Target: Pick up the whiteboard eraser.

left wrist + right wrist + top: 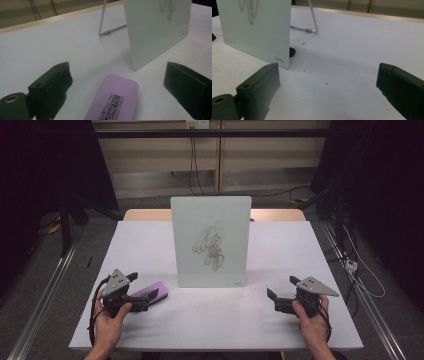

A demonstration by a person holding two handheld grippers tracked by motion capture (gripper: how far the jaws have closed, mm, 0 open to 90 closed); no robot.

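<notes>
A white drawing board stands upright on a wire stand in the middle of the white table, with a dark scribble on its face. A pink magnetic board eraser lies flat left of the board's lower left corner. My left gripper is open, its jaws standing apart on either side of the eraser without touching it. My right gripper is open over bare table right of the board, with nothing between its jaws.
The board's wire stand reaches back behind it. A wooden strip edges the table's far side. Cables lie on the floor to the right, and metal rails run along both sides of the table.
</notes>
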